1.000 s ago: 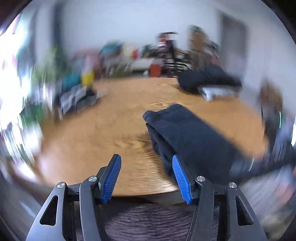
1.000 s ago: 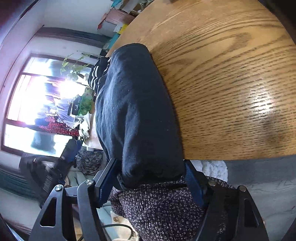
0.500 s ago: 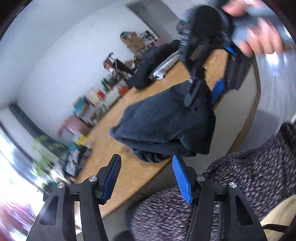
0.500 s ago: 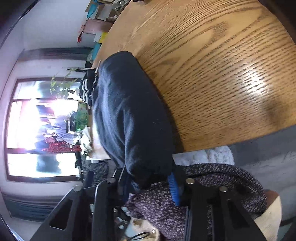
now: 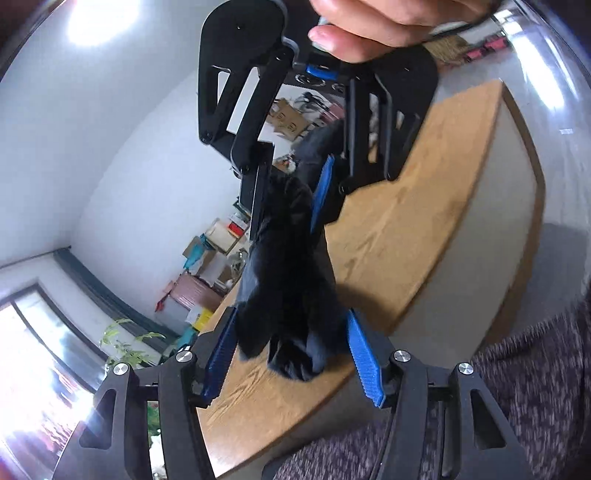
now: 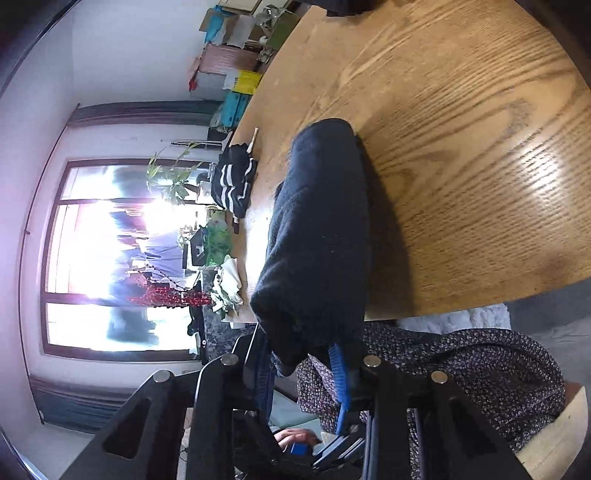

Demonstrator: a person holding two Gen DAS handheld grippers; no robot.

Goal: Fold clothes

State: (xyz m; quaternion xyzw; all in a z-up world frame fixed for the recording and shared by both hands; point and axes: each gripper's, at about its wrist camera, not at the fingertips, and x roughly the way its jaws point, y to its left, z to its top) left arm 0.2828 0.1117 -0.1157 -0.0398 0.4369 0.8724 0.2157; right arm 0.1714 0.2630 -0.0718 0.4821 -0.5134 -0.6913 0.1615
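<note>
A folded dark garment (image 5: 288,288) hangs over the wooden table (image 5: 406,221) near its front edge. My right gripper (image 5: 286,229) is shut on its upper end, the jaws still closing, with a hand (image 5: 388,22) on the handle. The garment's lower end dangles between the blue pads (image 5: 364,358) of my left gripper (image 5: 291,356), whose jaws are opening and do not press on the cloth. In the right wrist view the garment (image 6: 317,229) runs out from the right gripper (image 6: 299,350) over the table (image 6: 461,147).
A striped dark garment (image 6: 234,181) lies at the table's far edge by the window. Boxes (image 6: 229,70) and plants stand along the wall. The person's knitted top (image 5: 498,406) sits close to the table's front edge.
The right jaws closed on the garment and lifted it off the table. My left gripper rolled and came in under it, so the lower end now hangs between its pads.
</note>
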